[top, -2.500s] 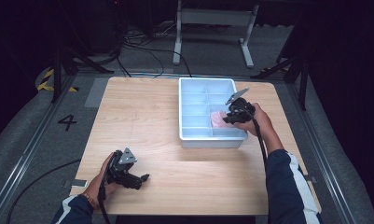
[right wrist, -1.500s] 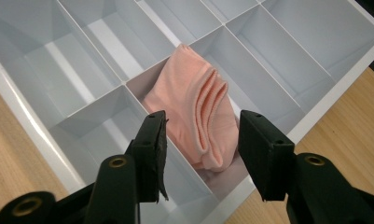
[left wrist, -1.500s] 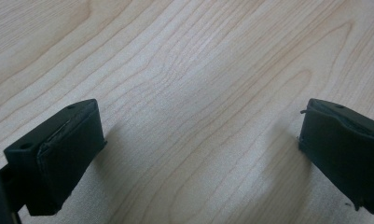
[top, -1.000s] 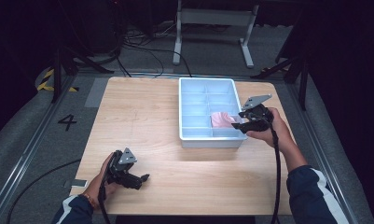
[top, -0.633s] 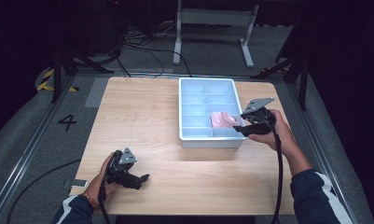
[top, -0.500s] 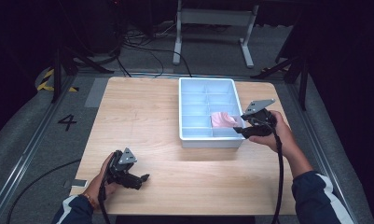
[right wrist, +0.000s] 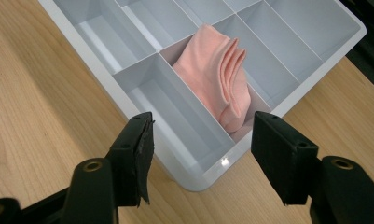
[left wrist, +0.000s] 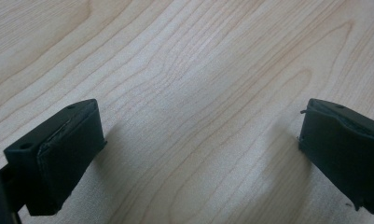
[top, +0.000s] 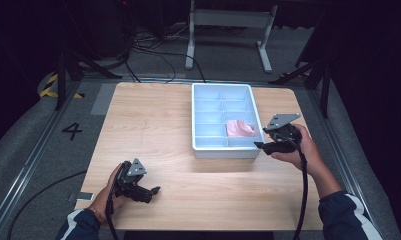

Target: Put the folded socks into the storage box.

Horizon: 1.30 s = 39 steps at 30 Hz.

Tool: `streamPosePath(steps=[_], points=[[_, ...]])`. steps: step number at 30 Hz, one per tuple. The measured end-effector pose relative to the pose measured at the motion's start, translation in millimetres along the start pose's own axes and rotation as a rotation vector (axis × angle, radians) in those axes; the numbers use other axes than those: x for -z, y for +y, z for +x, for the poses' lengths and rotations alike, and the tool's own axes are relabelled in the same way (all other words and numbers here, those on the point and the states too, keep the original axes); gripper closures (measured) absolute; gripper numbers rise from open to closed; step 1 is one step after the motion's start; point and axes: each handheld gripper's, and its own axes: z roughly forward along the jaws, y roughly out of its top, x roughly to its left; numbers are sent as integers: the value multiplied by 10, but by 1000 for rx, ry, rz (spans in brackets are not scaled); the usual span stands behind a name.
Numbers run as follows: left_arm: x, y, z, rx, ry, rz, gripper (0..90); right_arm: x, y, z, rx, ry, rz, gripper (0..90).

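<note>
A: Where's your right gripper (top: 260, 145)?

B: Beside the near right corner of the white tray (top: 198, 125), jaws apart, nothing between them.

A: And the pink cloth (right wrist: 219, 79)?

B: Folded in 1 compartment on the tray's right side, second from the near end.

A: Your left gripper (top: 155, 190)?

B: Low over the wooden table (top: 148, 125) near its front left edge, jaws wide apart over bare wood.

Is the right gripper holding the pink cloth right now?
No. The right gripper is open and empty, hanging outside the tray corner, while the pink cloth lies folded in a compartment.
</note>
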Motion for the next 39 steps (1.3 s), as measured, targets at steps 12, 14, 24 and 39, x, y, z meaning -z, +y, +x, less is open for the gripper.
streamPosePath(steps=[12, 14, 24, 39], points=[[0, 0, 0, 0, 0, 0, 2, 78, -179, 44, -6, 4, -24, 391], [1, 0, -1, 1, 1, 0, 1, 103, -217, 48, -13, 5, -28, 392], [0, 0, -1, 1, 1, 0, 2, 186, -372, 61, -9, -11, -20, 389], [0, 0, -1, 1, 0, 0, 1, 220, -606, 141, 10, -14, -22, 382]])
